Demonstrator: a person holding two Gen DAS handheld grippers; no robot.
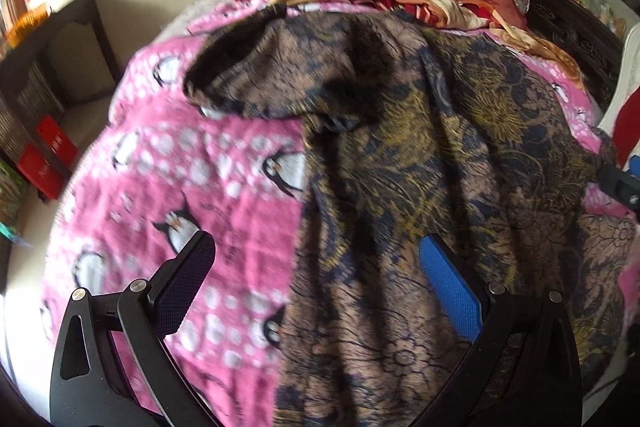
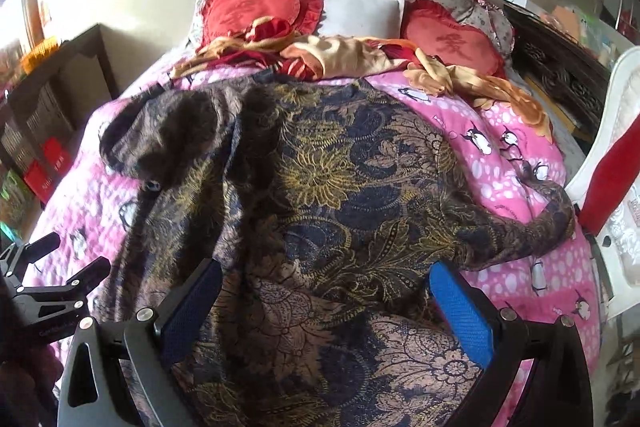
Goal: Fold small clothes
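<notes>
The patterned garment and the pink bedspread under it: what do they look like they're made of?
The garment looks like thin, limp woven cloth with a matte printed floral pattern: it drapes in soft folds and creases. The bedspread looks like thicker quilted cotton, matte, with stitched lines puckering its penguin print. Neither fibre is certain.

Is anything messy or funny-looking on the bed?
Yes. The dark floral patterned garment lies crumpled on the pink penguin quilt, one sleeve flopped over to the side, not yet folded. Behind it a red and gold blanket sits bunched up by the red heart-shaped cushions.
</notes>
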